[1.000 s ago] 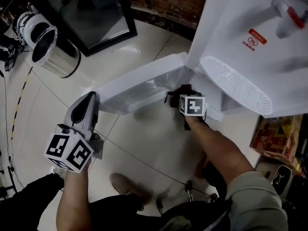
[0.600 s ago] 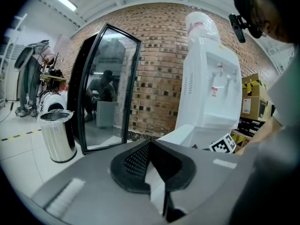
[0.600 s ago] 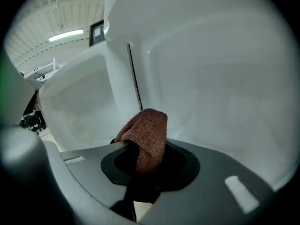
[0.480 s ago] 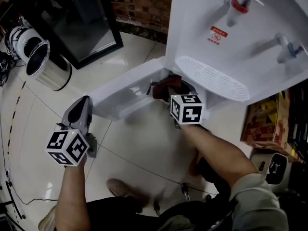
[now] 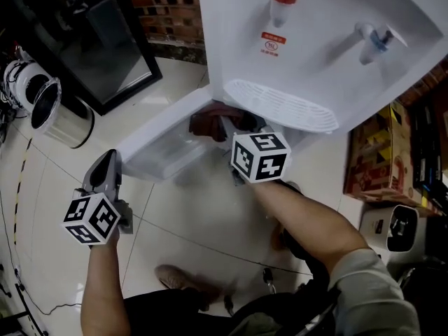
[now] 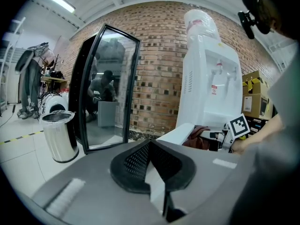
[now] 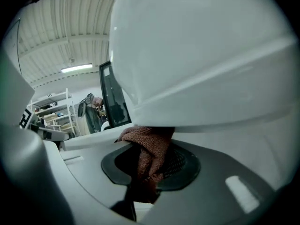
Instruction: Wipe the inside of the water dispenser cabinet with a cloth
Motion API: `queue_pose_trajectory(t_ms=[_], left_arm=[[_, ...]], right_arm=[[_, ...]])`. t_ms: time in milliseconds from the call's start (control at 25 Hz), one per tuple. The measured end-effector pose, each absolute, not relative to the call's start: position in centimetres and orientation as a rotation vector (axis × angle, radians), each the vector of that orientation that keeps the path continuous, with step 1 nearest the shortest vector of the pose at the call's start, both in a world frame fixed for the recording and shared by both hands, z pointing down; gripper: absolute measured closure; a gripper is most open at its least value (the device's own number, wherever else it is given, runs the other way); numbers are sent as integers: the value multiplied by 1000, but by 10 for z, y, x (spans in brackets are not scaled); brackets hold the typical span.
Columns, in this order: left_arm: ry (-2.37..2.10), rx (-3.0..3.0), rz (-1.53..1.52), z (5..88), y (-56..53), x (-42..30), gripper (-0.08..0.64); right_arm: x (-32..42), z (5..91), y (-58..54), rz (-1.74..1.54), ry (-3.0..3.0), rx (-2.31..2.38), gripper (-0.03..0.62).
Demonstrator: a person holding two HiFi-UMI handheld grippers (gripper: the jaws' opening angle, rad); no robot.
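Fingers [image 7: 183, 167] of right gripper [image 7: 147, 175] clamp cloth [image 7: 151, 146] (reddish-brown).

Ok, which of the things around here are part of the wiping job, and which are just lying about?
Job: cloth, held by the right gripper; dispenser; its open cabinet door.
Lying about: bin; glass panel; boxes; left gripper, shut and empty.
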State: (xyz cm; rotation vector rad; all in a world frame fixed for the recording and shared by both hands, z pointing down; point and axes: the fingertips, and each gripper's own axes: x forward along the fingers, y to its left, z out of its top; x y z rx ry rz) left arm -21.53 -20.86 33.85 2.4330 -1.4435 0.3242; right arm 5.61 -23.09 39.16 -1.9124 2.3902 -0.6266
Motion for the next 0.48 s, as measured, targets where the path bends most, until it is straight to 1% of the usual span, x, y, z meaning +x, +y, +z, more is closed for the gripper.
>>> queue_pose_trajectory(t_ms=[160, 480], left_arm=[[-1454, 2431, 320, 338, -207, -216, 546], [-1438, 2442, 322, 338, -208, -214, 546]], right_arm=[[50, 394, -235, -635, 2369, -1901, 491], [108, 385, -214, -630, 2266, -2048, 491]])
